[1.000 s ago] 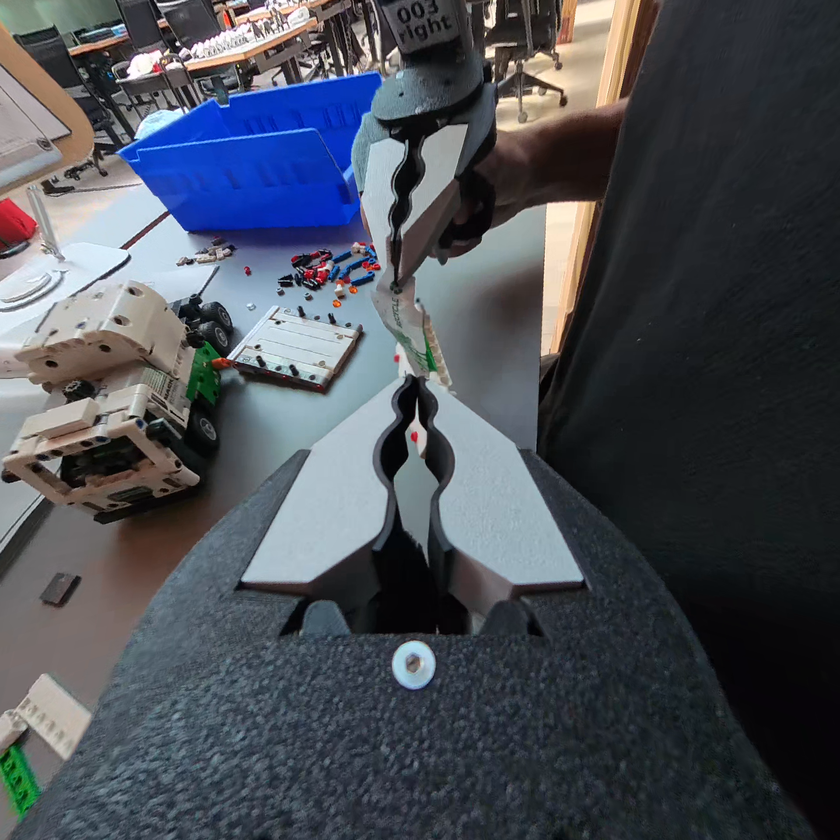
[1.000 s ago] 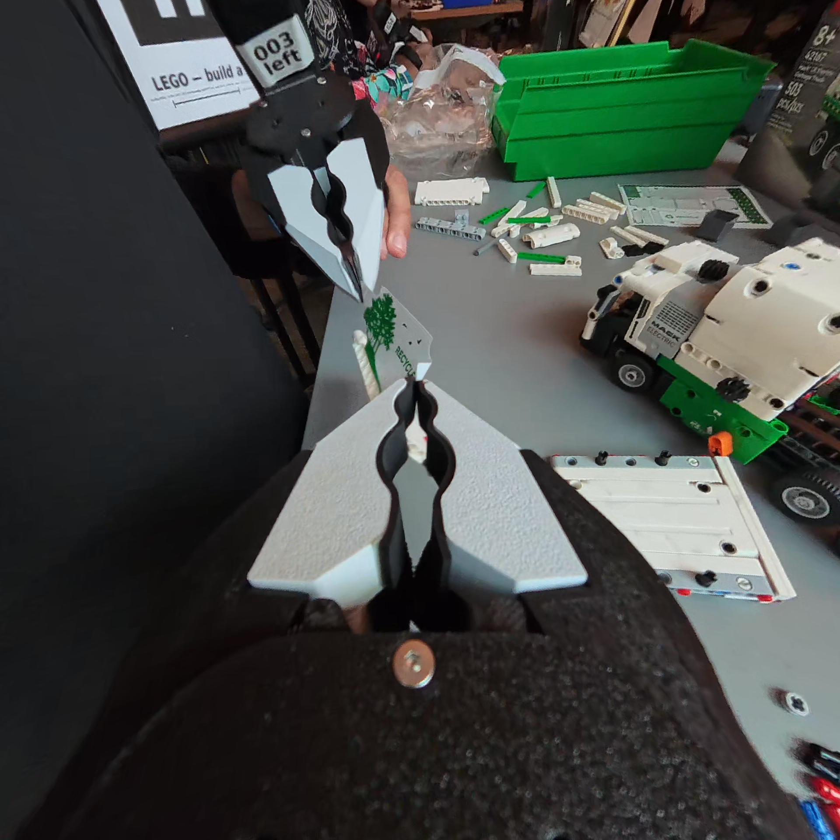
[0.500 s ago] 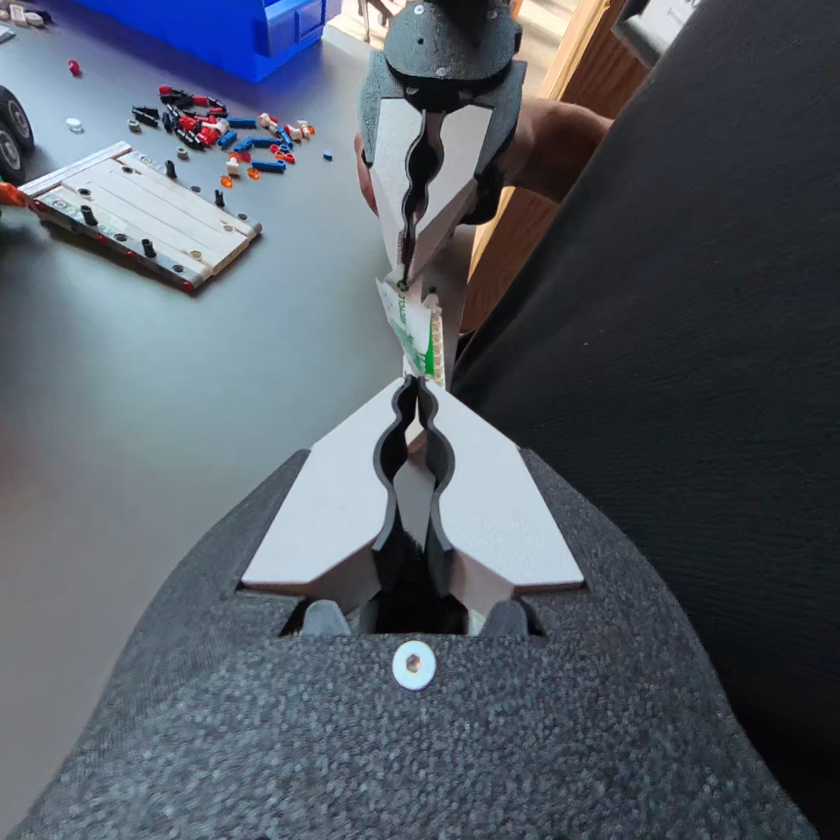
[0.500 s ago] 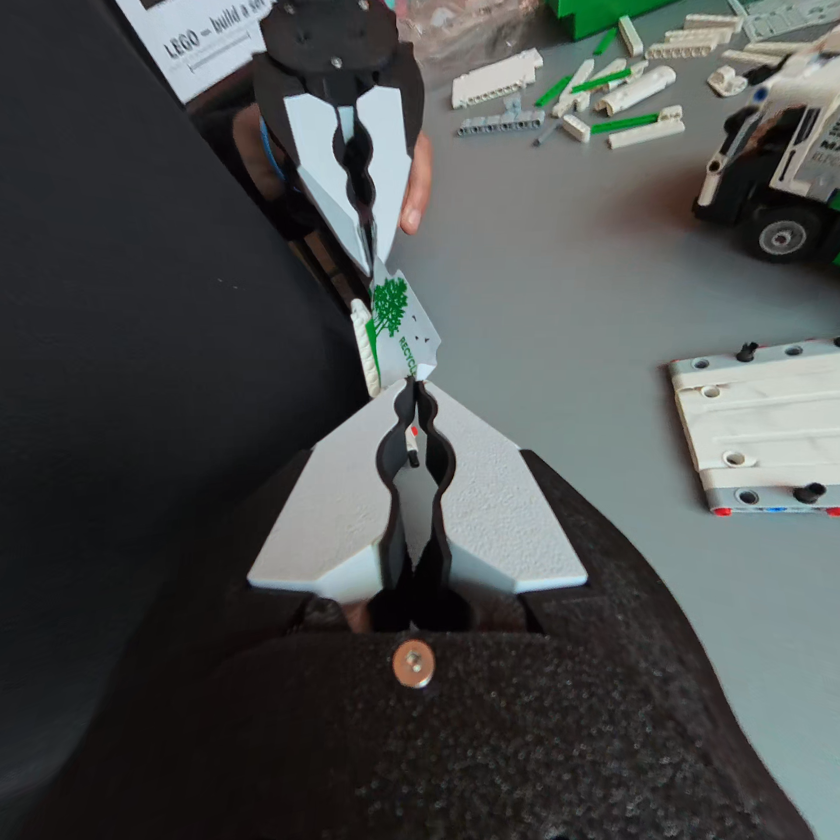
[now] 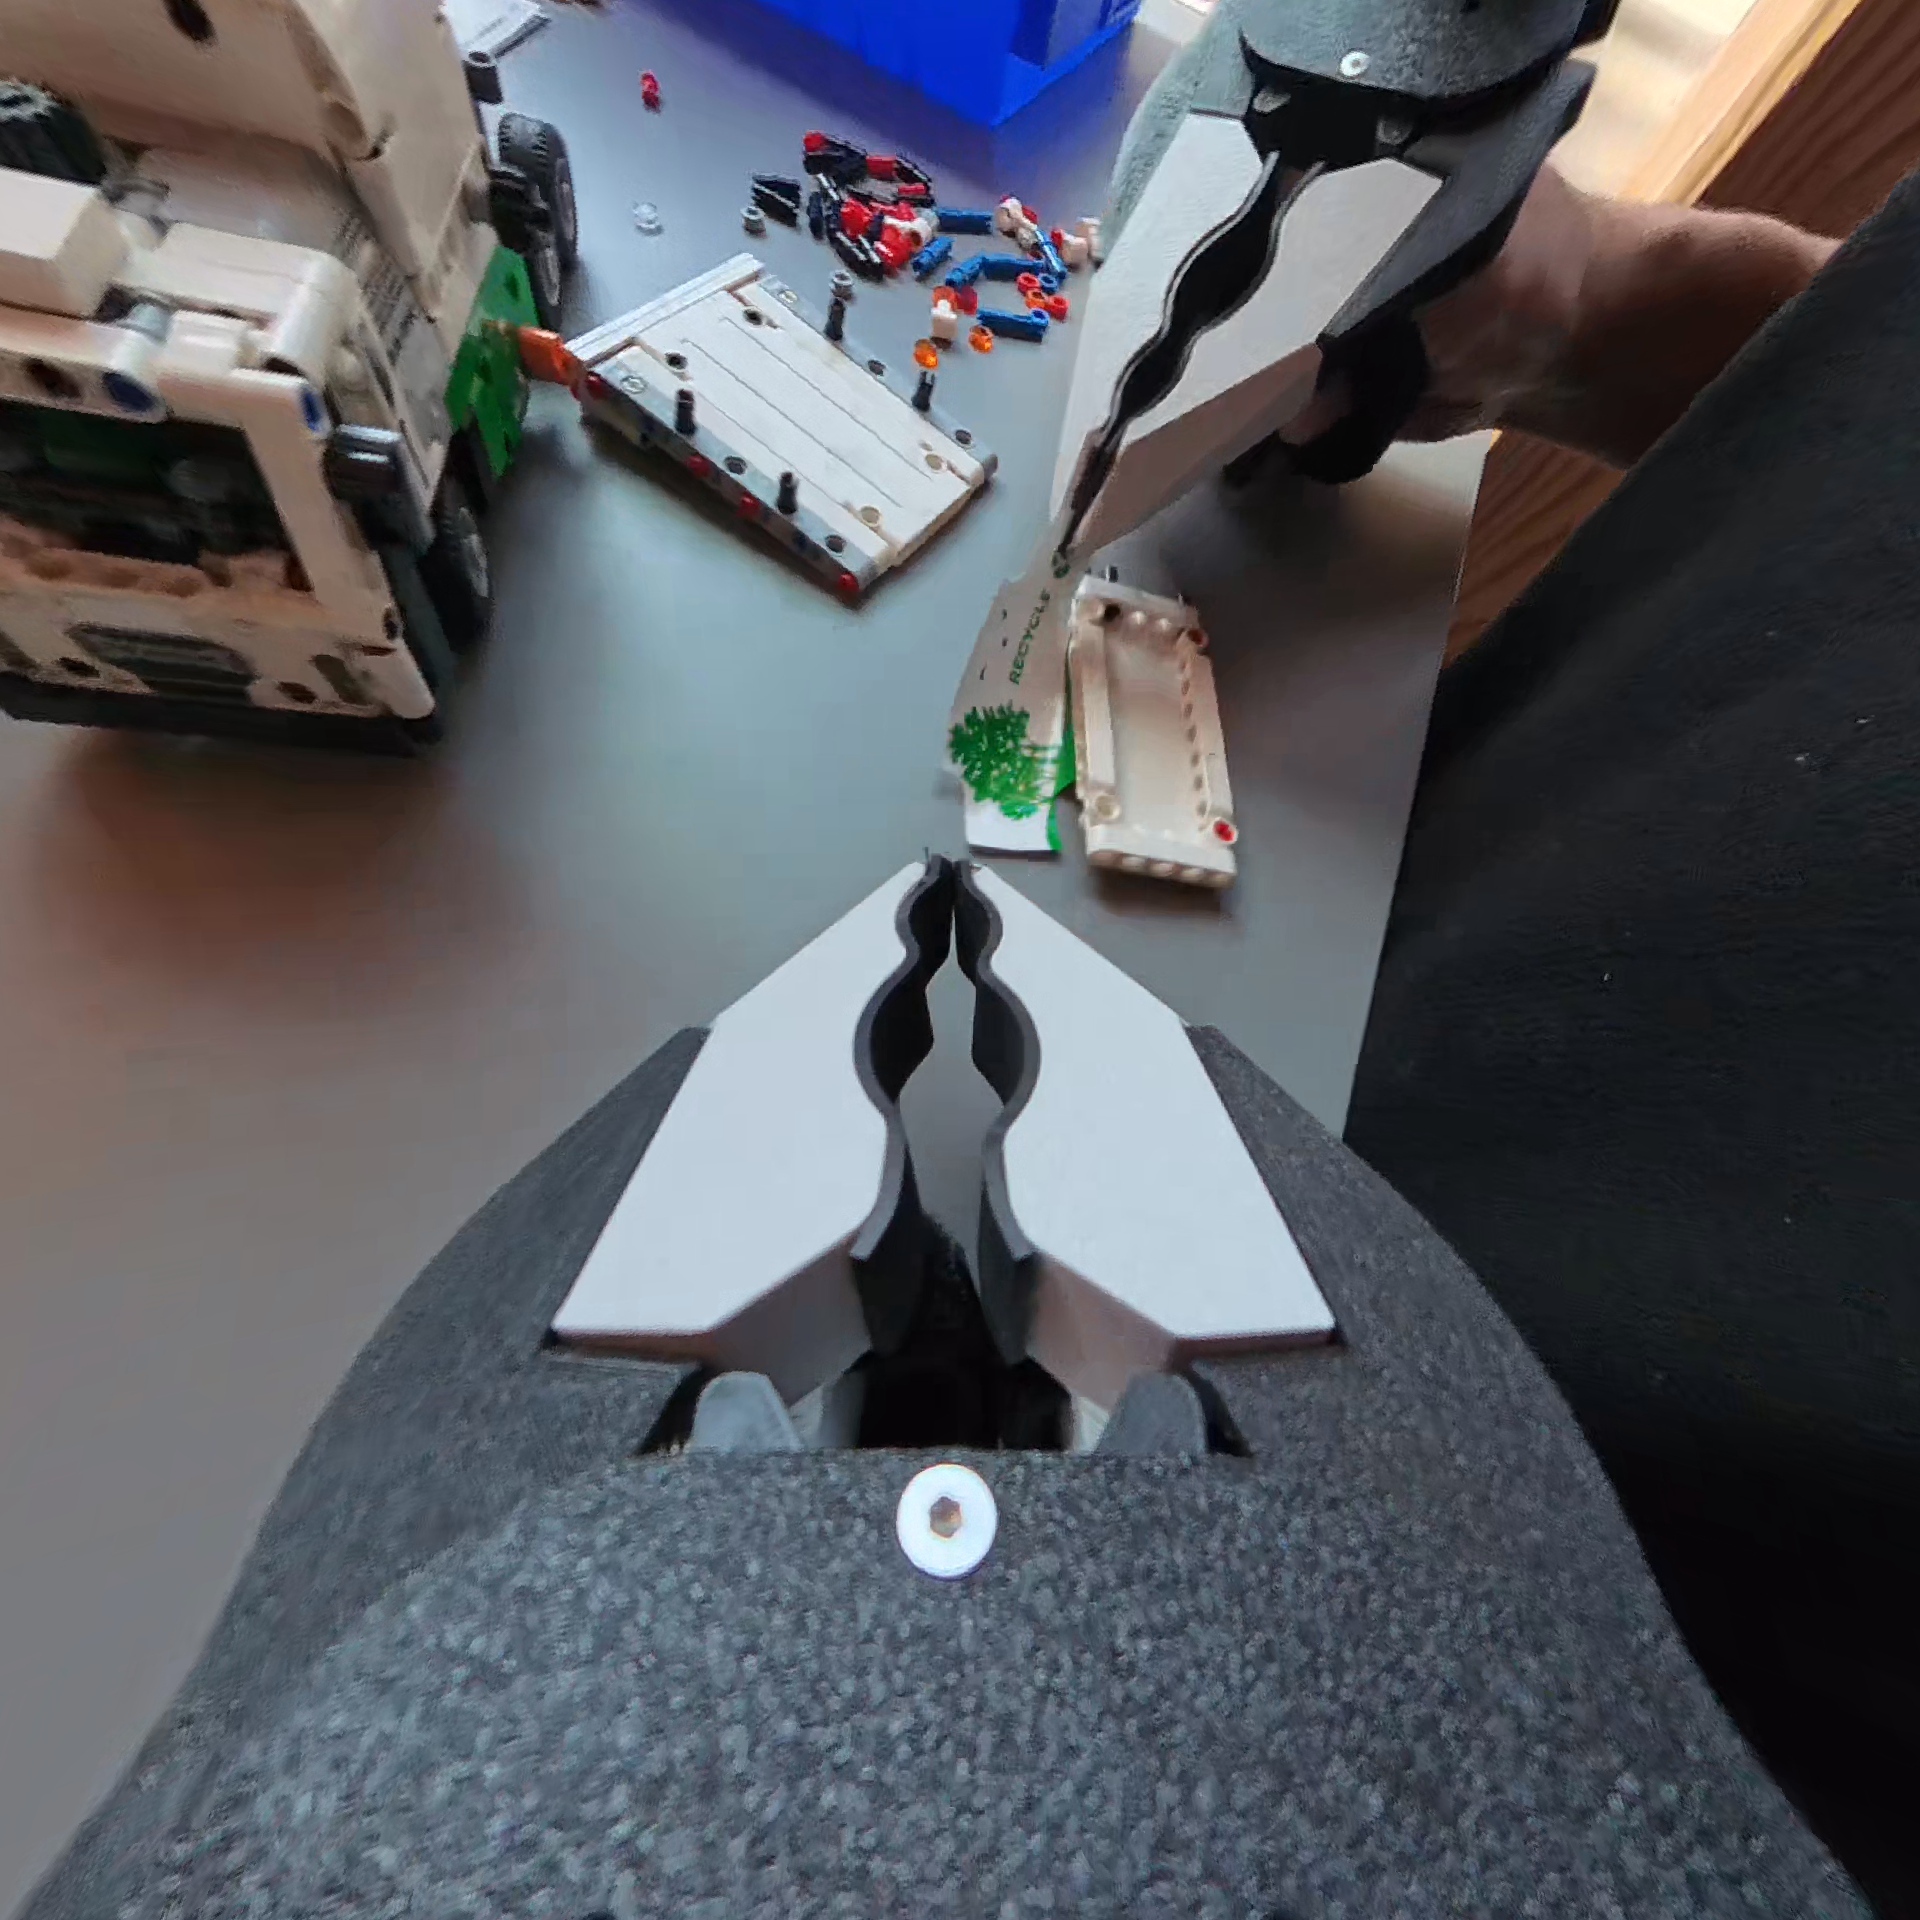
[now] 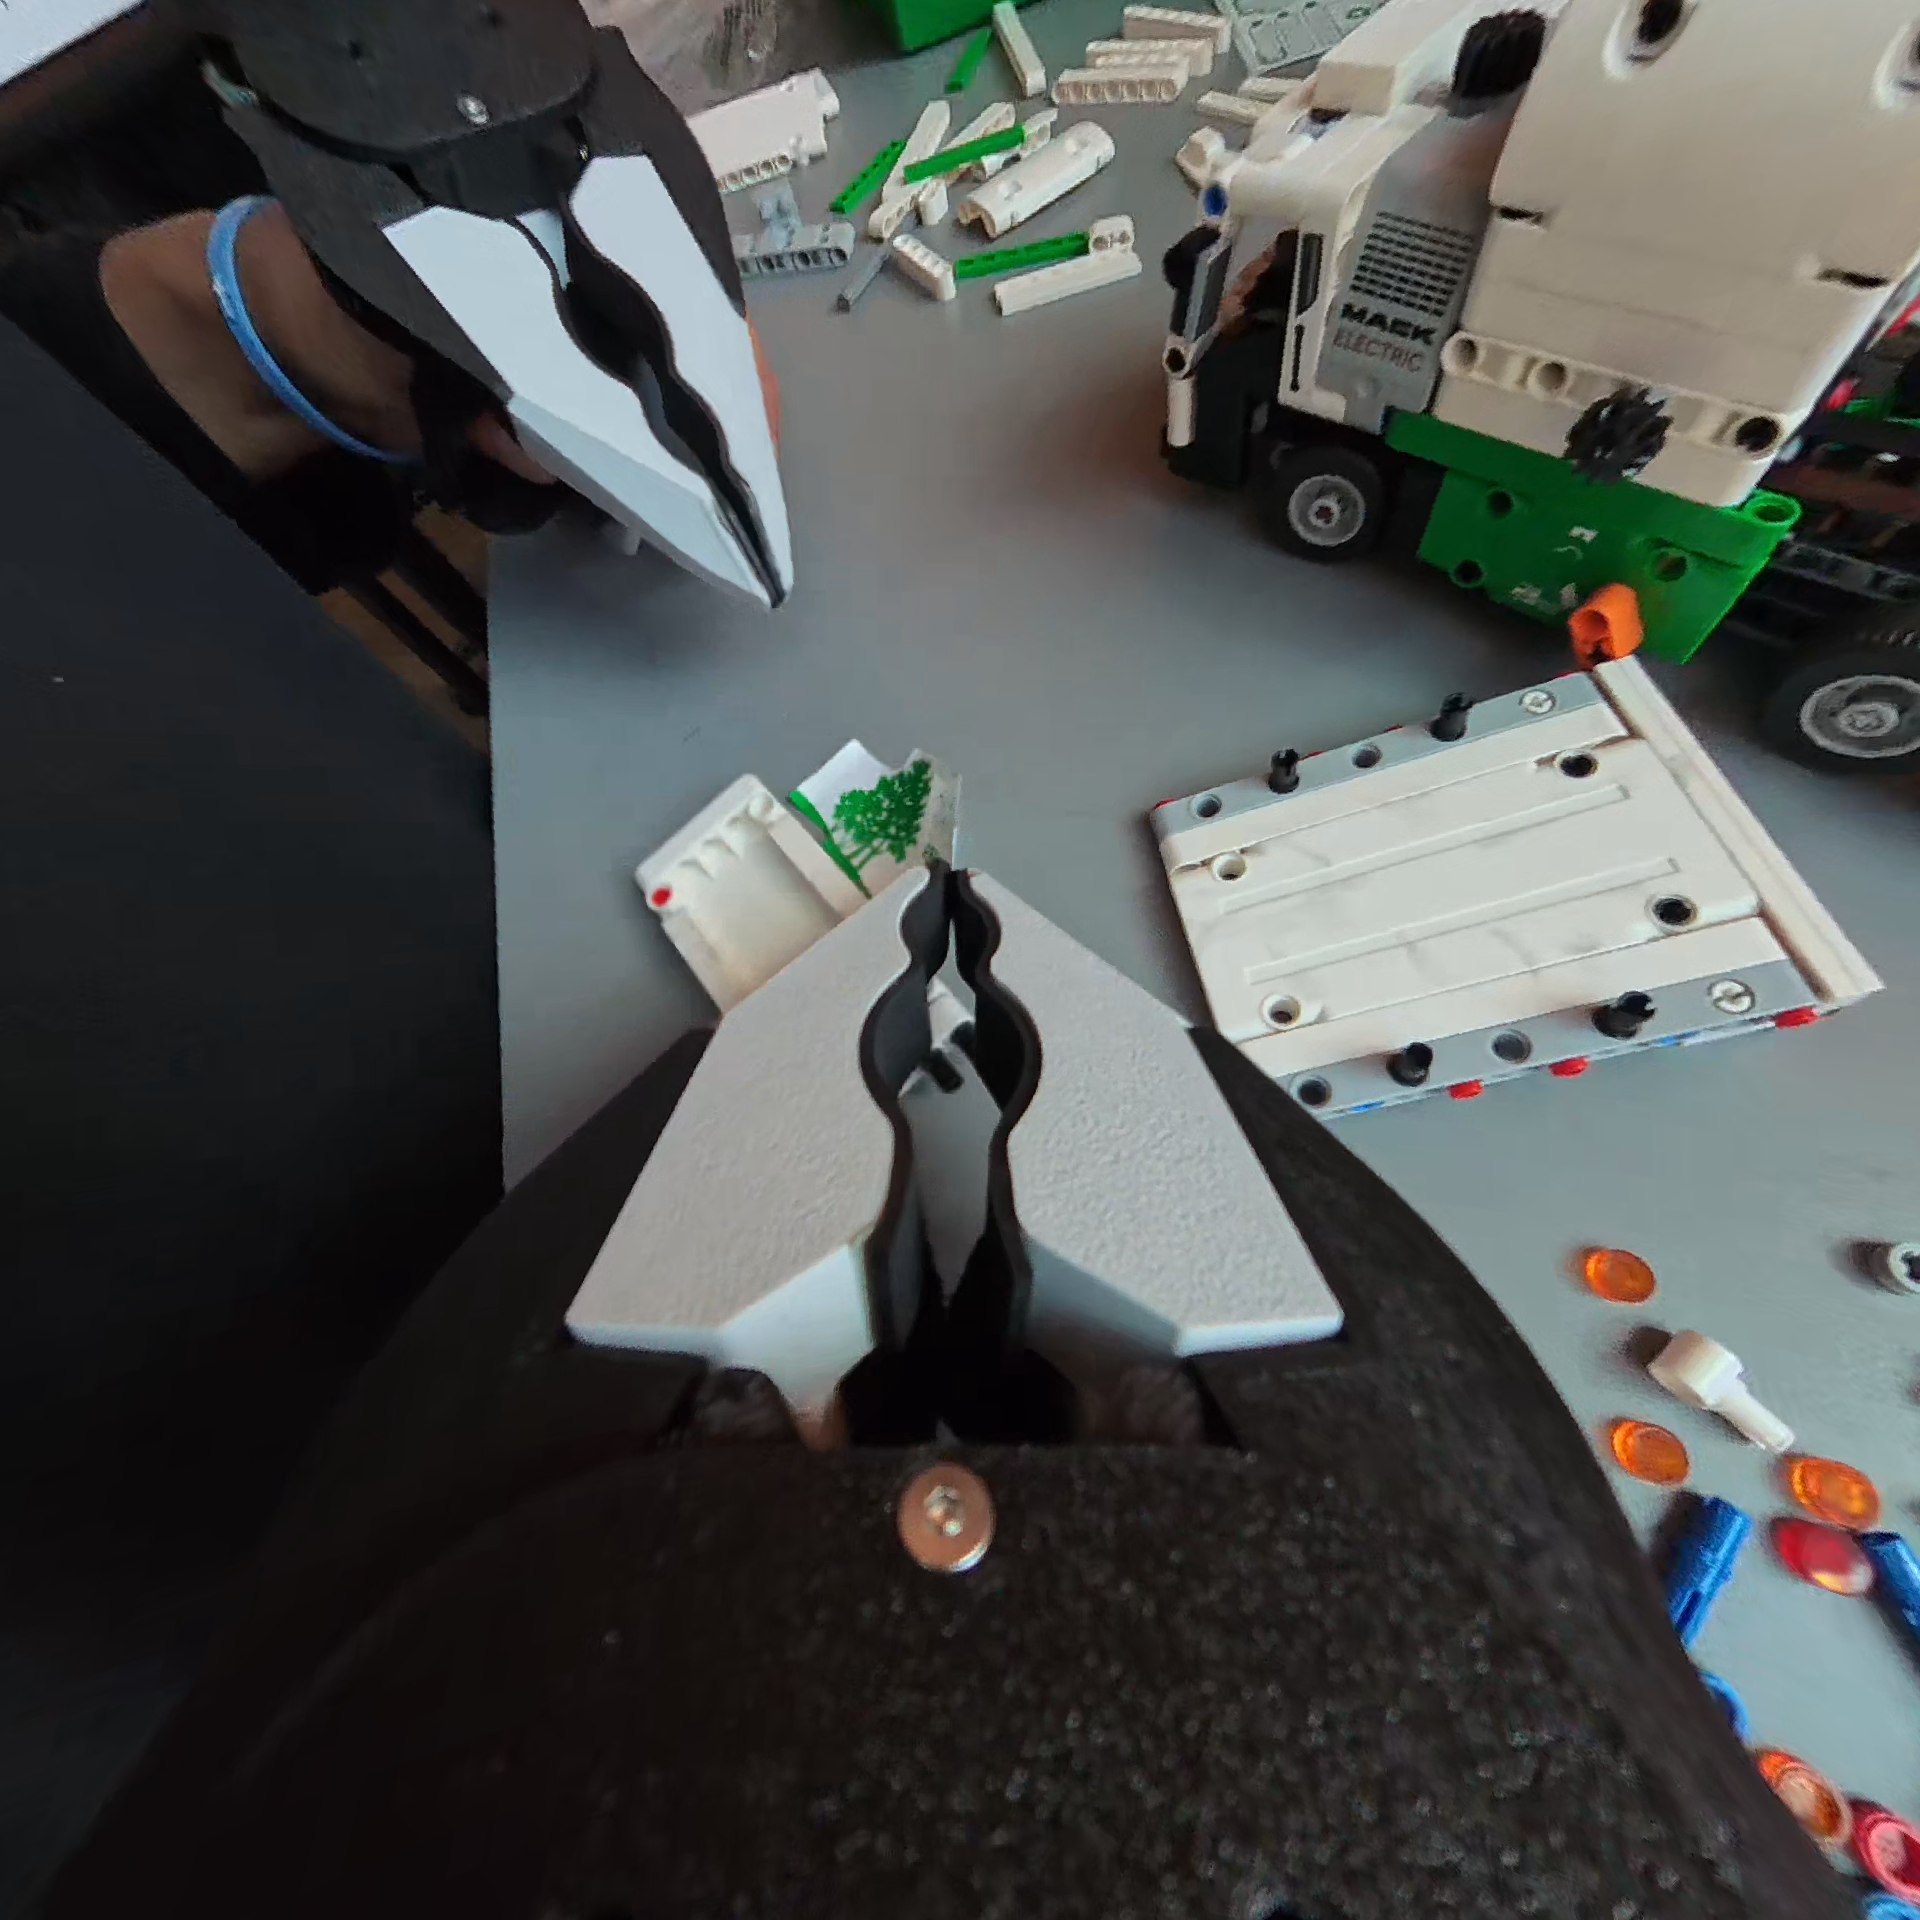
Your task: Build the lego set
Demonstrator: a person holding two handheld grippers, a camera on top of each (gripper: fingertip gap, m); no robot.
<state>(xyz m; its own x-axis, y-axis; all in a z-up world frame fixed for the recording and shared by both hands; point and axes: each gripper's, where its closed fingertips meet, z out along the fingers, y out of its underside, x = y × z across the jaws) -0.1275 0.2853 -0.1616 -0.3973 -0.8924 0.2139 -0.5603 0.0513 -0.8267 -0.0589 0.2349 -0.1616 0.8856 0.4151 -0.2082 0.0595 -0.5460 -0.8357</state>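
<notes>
- The truck point(image 5: 208, 416) at the far left was blocky white plastic with a green base and black wheels; its edges were blurred and its body cut off by the frame.
- The panel point(image 5: 790, 416), a flat white ribbed plate with grey studded rims and black pins, lay on the smooth grey table point(image 5: 623, 831), beside a scatter of small red, blue and orange pieces point(image 5: 914, 249).
- The left gripper point(image 5: 951, 868), with matte white fingers and wavy black pads, had its tips pressed together on nothing, just short of the sticker point(image 5: 1008, 727).
- The sticker, thin glossy film with a green tree print, curled up from the small white plate point(image 5: 1153, 748) lying near the table's edge.
- The right gripper point(image 5: 1070, 535) pinched the sticker's top corner; in its own view its fingers hid much of the plate.
- Dark cloth point(image 5: 1662, 935) filled the right side.
</notes>
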